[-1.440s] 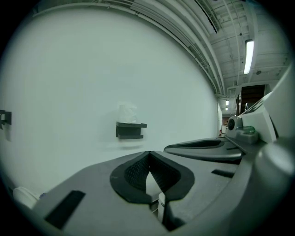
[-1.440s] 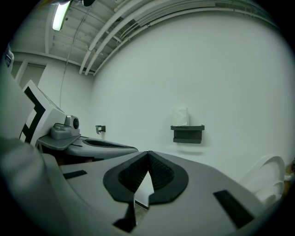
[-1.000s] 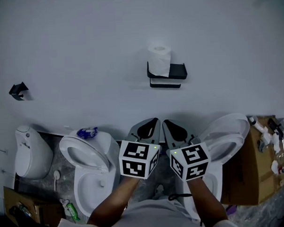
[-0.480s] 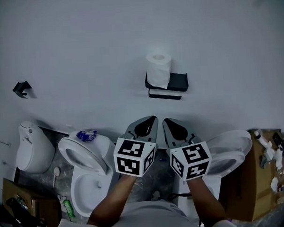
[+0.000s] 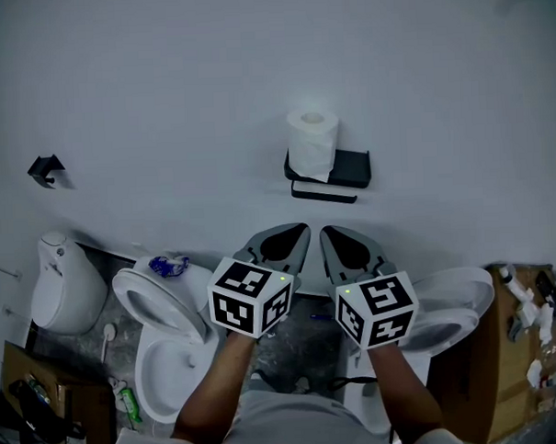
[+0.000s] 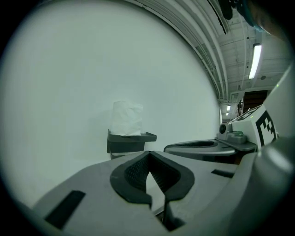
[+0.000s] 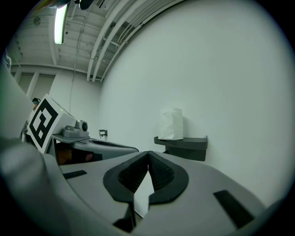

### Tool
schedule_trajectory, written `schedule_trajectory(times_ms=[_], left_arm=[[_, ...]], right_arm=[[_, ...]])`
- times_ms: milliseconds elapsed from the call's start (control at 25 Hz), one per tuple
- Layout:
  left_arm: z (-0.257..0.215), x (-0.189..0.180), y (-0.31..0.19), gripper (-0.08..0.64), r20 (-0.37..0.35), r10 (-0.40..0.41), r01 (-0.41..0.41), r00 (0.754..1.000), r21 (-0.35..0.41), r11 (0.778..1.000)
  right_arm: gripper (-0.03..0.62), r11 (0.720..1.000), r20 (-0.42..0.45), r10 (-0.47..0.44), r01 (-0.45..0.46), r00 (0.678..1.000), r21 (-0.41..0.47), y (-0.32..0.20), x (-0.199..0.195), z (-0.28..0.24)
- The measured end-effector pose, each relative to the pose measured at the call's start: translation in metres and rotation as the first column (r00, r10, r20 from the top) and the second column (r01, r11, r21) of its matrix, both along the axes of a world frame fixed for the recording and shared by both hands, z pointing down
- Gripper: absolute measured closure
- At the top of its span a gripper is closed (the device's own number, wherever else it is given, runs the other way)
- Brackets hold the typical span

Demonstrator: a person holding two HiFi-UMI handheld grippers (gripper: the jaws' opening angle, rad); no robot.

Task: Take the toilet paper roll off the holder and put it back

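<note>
Left tool (image 5: 297, 232) and right tool (image 5: 330, 234), each with jaws pressed together on nothing, are held side by side and point at a white wall (image 5: 143, 75); the toilet paper roll (image 5: 312, 143) stands upright at the left end of the black holder (image 5: 349, 167), well apart from both; an open toilet (image 5: 164, 359) sits below left; what seems a cardboard box (image 5: 500, 363) stands at right.

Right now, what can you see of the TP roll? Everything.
The roll is white paper and stands upright with its core hole facing up. It sits on the left end of the black holder, on its top shelf, close to the white wall. The wrap looks soft and slightly rumpled. It looks close to full. Only the holder is seen touching it.
</note>
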State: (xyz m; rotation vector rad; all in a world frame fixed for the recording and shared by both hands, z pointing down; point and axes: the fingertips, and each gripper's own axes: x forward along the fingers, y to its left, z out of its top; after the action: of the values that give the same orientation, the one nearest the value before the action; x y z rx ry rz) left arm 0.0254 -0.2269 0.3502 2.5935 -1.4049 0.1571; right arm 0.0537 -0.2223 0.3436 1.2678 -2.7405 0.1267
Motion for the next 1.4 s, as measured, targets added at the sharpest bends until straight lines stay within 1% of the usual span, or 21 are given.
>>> schedule_trajectory(times_ms=[120, 280, 480, 600, 640, 720, 960, 1040, 1400], left_arm=[[-0.004, -0.005, -0.004, 0.557, 0.006, 0.014, -0.014, 1.0, 0.016, 1.0], [-0.009, -0.012, -0.013, 0.557, 0.009, 0.059, -0.059, 0.998, 0.029, 0.998], [-0.015, -0.018, -0.032, 0.557, 0.013, 0.139, -0.139, 0.99, 0.042, 0.989], [-0.021, -0.023, -0.043, 0.557, 0.0, 0.185, -0.184, 0.983, 0.045, 0.982], [-0.023, -0.025, -0.047, 0.557, -0.003, 0.198, -0.198, 0.98, 0.049, 0.979], [-0.027, -0.029, -0.055, 0.557, -0.003, 0.224, -0.223, 0.975, 0.06, 0.973], [-0.033, -0.04, -0.078, 0.557, 0.029, 0.263, -0.265, 0.964, 0.089, 0.96], [-0.034, -0.043, -0.084, 0.557, 0.032, 0.273, -0.275, 0.961, 0.096, 0.957], [-0.035, -0.056, -0.109, 0.557, 0.004, 0.312, -0.311, 0.95, 0.106, 0.945]], right_arm=[[0.591, 1.0, -0.004, 0.005, -0.005, 1.0, 0.008, -0.006, -0.003, -0.004], [0.589, 1.0, -0.008, 0.022, -0.022, 1.0, 0.022, -0.017, -0.009, -0.011], [0.589, 0.995, -0.027, 0.083, -0.082, 0.996, 0.056, -0.038, -0.015, -0.022], [0.586, 0.991, -0.03, 0.119, -0.116, 0.992, 0.073, -0.05, -0.02, -0.029], [0.572, 0.989, -0.027, 0.129, -0.127, 0.991, 0.073, -0.054, -0.021, -0.03], [0.493, 0.987, -0.022, 0.149, -0.148, 0.989, 0.069, -0.063, -0.023, -0.033], [0.452, 0.973, -0.011, 0.221, -0.22, 0.975, 0.076, -0.084, -0.024, -0.041], [0.418, 0.966, -0.006, 0.249, -0.248, 0.968, 0.077, -0.09, -0.023, -0.042], [0.331, 0.946, -0.003, 0.318, -0.317, 0.948, 0.062, -0.114, -0.028, -0.044]])
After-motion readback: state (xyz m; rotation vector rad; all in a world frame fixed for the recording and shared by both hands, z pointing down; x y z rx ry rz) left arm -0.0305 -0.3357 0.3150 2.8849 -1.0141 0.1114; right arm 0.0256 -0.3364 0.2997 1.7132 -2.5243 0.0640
